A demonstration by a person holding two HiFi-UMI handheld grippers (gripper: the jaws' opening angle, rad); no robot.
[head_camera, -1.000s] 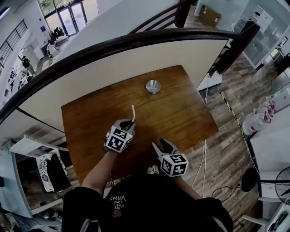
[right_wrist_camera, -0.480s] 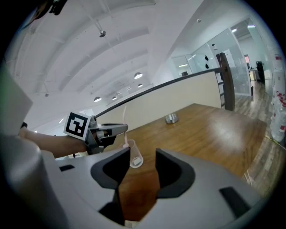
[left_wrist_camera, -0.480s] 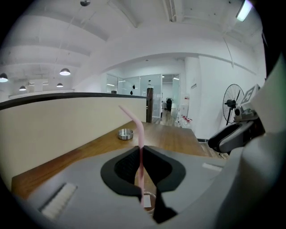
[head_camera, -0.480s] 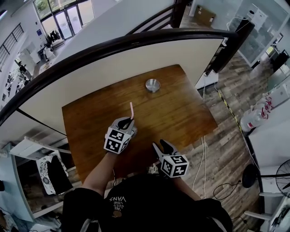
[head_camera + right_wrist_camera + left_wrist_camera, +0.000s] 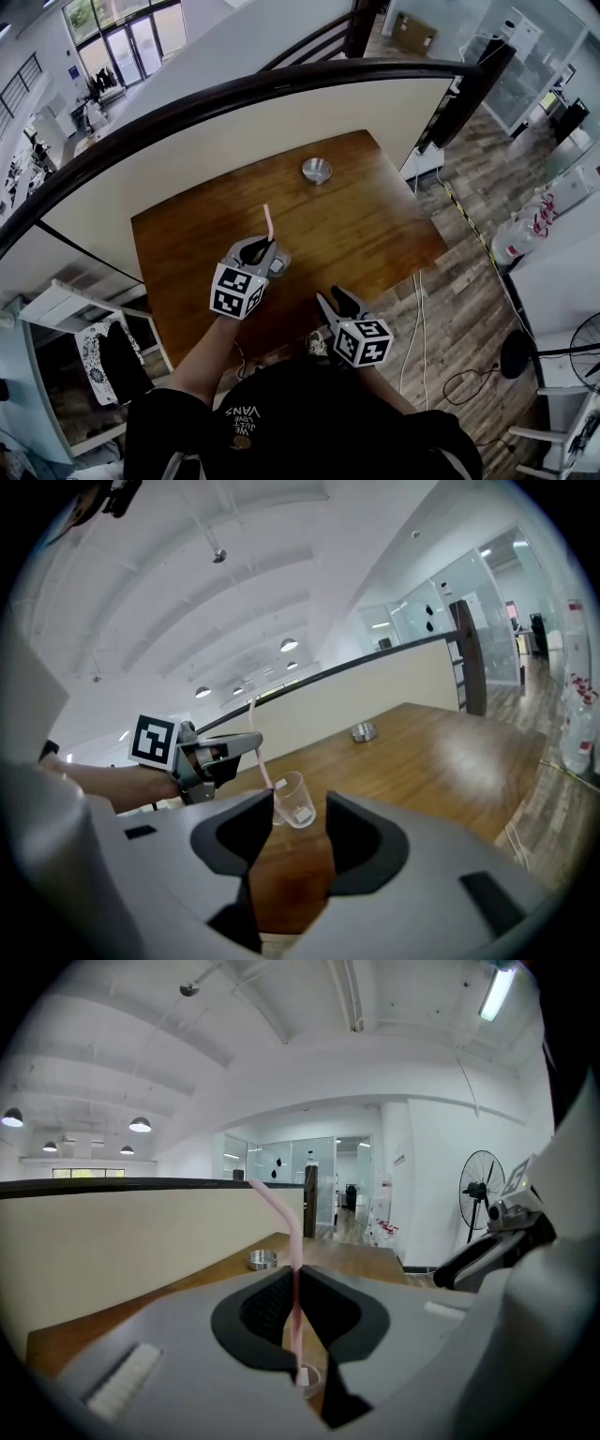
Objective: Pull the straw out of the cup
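A pink bendy straw (image 5: 267,222) stands nearly upright, and my left gripper (image 5: 267,246) is shut on its shaft. In the left gripper view the straw (image 5: 295,1269) is pinched between the pads, its bent top leaning left. Below the jaws is the clear plastic cup (image 5: 307,1375). In the right gripper view the cup (image 5: 293,801) looks tilted, with the straw's lower end (image 5: 265,775) still inside its mouth. My right gripper (image 5: 333,302) is near the table's front edge, open, nothing between its jaws, pointing toward the cup.
A small metal bowl (image 5: 317,170) sits at the far side of the wooden table (image 5: 375,225). A curved partition with a dark rail (image 5: 234,89) runs behind the table. Cables lie on the floor (image 5: 417,319) to the right.
My left gripper has risen and drifted slightly left with the straw in its grip. The right gripper has shifted only a little near the front edge.
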